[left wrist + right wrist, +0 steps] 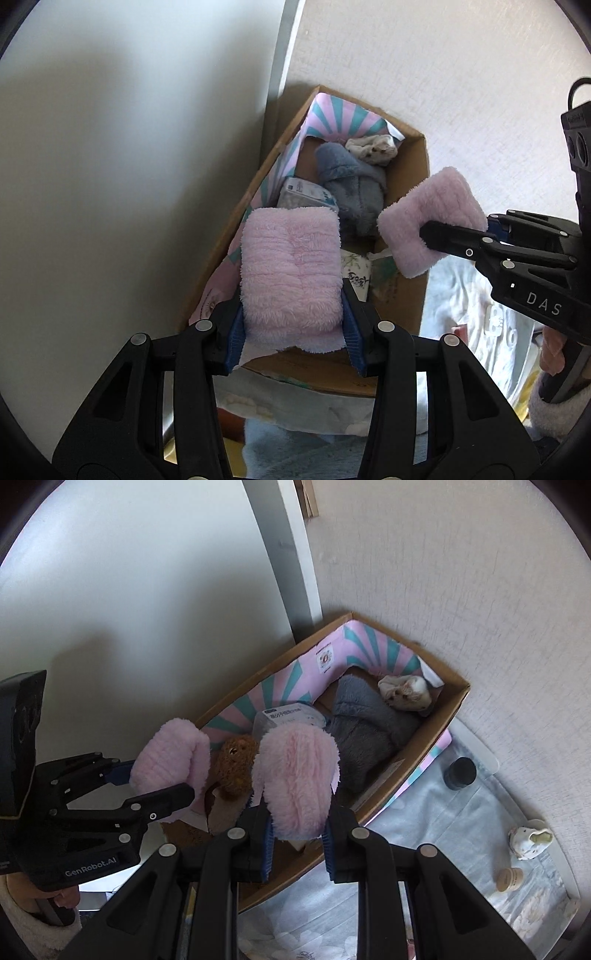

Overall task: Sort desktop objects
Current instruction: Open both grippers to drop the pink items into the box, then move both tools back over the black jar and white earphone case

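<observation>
My left gripper point(293, 332) is shut on a pink fluffy slipper point(290, 273) and holds it over the near end of a cardboard box point(410, 170). My right gripper point(297, 840) is shut on a second pink fluffy slipper point(295, 771) above the same box point(439, 720). Each gripper shows in the other's view: the right gripper point(428, 236) with its slipper point(432, 221), the left gripper point(159, 775) with its slipper point(170, 757). The box holds a grey fluffy slipper point(354, 184), a white packet point(306, 195), a crumpled white cloth point(406, 692) and a brown plush toy point(236, 764).
A pink-and-teal striped liner point(369, 646) lines the box. The box stands in a wall corner on a pale floral cloth point(443, 830). On that cloth to the right are a dark round jar point(460, 773), a small white sock point(528, 842) and a small beige pot point(509, 878).
</observation>
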{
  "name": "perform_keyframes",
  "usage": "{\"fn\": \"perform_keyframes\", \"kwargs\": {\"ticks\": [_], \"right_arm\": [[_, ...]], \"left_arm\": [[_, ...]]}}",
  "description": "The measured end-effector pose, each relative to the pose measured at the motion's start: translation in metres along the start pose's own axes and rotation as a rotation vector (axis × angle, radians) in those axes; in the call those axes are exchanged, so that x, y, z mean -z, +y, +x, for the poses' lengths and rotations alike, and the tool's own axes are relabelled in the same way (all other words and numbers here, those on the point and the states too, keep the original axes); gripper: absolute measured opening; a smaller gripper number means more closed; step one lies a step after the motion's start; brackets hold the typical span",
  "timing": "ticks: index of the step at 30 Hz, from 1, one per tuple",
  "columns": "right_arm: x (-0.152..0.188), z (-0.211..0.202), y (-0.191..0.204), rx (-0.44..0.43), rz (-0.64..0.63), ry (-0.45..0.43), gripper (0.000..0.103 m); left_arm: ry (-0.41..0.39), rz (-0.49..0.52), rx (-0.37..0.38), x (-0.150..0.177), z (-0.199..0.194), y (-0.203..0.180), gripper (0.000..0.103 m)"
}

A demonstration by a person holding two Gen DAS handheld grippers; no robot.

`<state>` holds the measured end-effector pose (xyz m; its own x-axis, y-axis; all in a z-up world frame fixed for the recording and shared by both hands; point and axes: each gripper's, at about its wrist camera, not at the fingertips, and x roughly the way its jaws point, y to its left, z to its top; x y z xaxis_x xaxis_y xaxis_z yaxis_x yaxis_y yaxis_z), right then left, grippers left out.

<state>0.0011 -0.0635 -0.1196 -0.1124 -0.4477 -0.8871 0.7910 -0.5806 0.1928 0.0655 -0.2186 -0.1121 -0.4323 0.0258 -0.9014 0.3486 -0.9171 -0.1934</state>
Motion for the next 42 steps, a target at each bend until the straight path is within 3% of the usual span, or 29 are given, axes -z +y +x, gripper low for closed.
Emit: {"fn": "perform_keyframes", "kwargs": {"ticks": [9,11,12,13,14,15,19,28,38,42], "right_arm": [[-0.007,0.010,-0.007,-0.032,0.034,0.023,0.022],[-0.009,0.011,-0.008,-0.033,0.036,0.021,0.029],[-0.011,0.012,-0.010,-0.038,0.049,0.021,0.039],[-0.012,0.012,-0.012,-0.042,0.064,0.018,0.051],[-0.013,0.011,-0.015,-0.046,0.085,0.011,0.052],[-0.014,0.009,-0.018,-0.054,0.106,-0.003,0.052],[-0.015,-0.003,-0.030,-0.042,0.157,-0.049,0.060],[-0.005,-0.020,-0.052,0.006,0.228,-0.081,0.060],[0.015,-0.041,-0.070,0.045,0.290,-0.115,0.060],[0.028,-0.065,-0.080,0.087,0.312,-0.179,0.060]], "left_arm": [[0.009,0.026,0.007,-0.001,0.000,0.002,0.041],[0.017,0.032,0.002,-0.001,0.003,0.001,0.045],[0.024,0.027,-0.003,0.000,0.003,0.002,0.048],[0.041,0.016,-0.007,0.000,0.006,0.002,0.065],[0.049,0.013,-0.010,-0.001,0.008,0.002,0.095],[0.041,0.016,-0.013,-0.001,0.008,0.002,0.103],[0.010,0.036,-0.018,-0.001,0.001,-0.001,0.103],[0.002,0.049,-0.005,-0.006,-0.002,-0.006,0.103],[-0.028,0.132,0.014,-0.020,-0.009,-0.034,0.103],[-0.039,0.184,0.021,-0.026,-0.009,-0.053,0.103]]}}
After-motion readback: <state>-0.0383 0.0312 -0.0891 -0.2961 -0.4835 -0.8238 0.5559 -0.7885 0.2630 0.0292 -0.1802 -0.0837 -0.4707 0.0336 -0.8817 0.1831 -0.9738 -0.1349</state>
